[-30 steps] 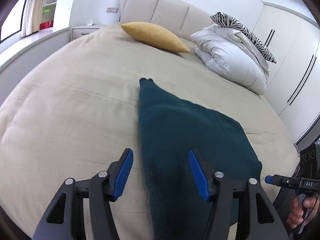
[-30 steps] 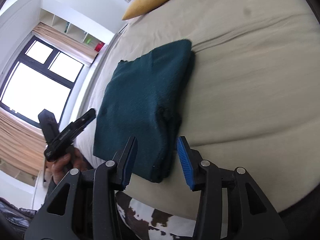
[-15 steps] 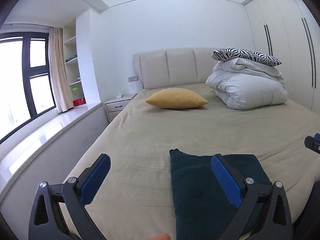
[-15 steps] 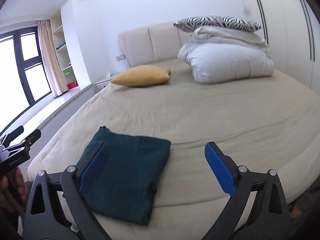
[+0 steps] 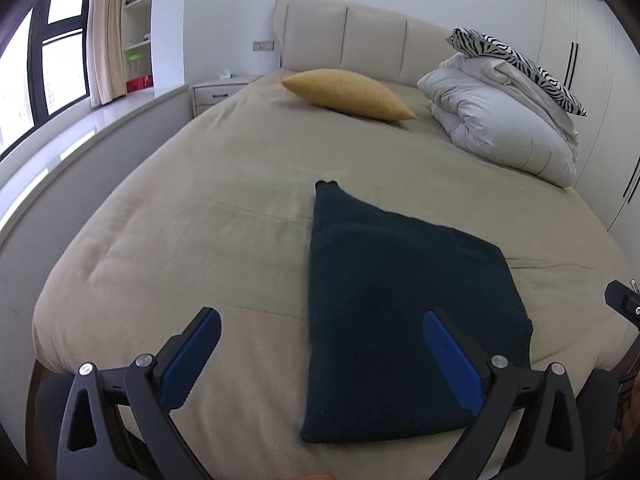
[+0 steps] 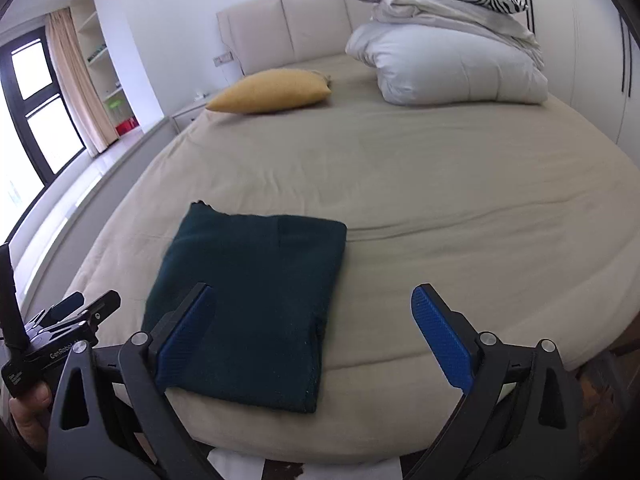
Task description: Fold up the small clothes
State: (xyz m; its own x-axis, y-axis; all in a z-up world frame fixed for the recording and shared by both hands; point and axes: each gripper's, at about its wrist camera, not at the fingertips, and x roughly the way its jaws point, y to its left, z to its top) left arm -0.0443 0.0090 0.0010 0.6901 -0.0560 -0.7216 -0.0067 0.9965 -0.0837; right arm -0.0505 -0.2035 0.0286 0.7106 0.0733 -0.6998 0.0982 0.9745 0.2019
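A dark green knitted garment [image 5: 392, 304] lies folded into a flat rectangle near the foot edge of the beige bed [image 5: 224, 200]; it also shows in the right wrist view [image 6: 256, 288]. My left gripper [image 5: 320, 348] is open and empty, held back above the garment's near left edge. My right gripper [image 6: 312, 328] is open and empty, above the garment's near right edge. Neither touches the cloth. The left gripper's body [image 6: 60, 328] shows at the lower left of the right wrist view.
A yellow cushion [image 5: 348, 94] and a pile of white duvet [image 5: 500, 128] with a zebra-print pillow [image 5: 516, 64] lie at the head of the bed. A nightstand [image 5: 220, 92] and window ledge [image 5: 80, 136] run along the left. Wardrobes [image 5: 600, 100] stand on the right.
Both grippers have opened wide and drawn back from the garment, which they hovered close over one second ago. The views tilted up, then down again. The garment has not moved.
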